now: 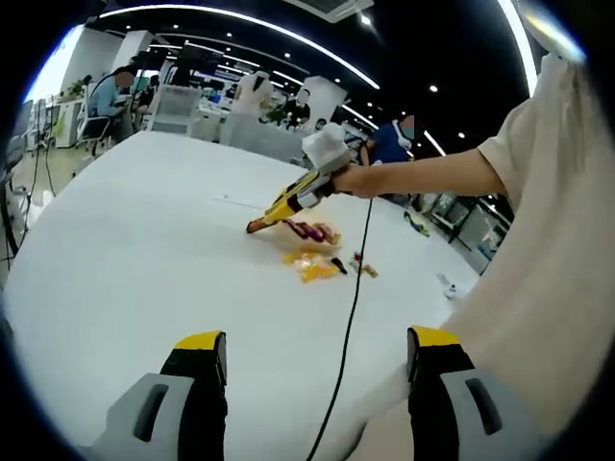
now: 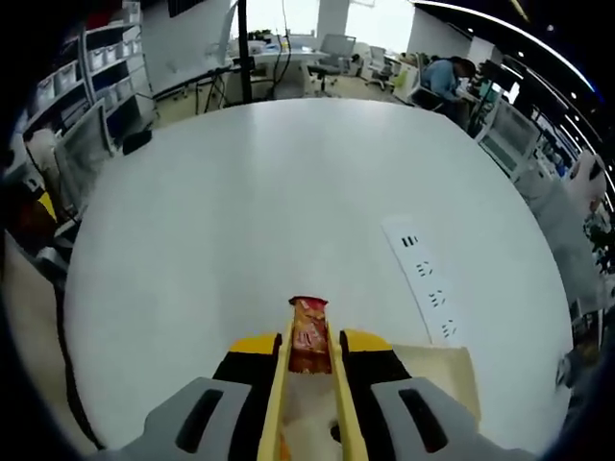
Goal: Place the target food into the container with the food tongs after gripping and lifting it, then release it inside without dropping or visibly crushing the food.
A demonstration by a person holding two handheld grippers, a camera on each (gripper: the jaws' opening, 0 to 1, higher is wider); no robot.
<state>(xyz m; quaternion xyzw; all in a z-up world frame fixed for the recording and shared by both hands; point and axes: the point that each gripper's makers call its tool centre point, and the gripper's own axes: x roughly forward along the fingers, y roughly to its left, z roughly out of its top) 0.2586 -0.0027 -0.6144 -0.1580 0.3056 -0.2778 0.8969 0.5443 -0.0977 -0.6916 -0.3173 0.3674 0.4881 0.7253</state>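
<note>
White table [image 2: 240, 211]: right gripper [image 2: 309, 360] clamps tongs [image 2: 279, 384] pinching food [image 2: 309, 331].

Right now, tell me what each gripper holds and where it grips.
The right gripper is shut on yellow food tongs, clamping their two arms; the tongs pinch a reddish food piece at their tips. The left gripper is open and holds nothing.

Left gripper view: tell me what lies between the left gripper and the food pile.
Bare white table, crossed by a black cable, lies between the left gripper and the food pile.
</note>
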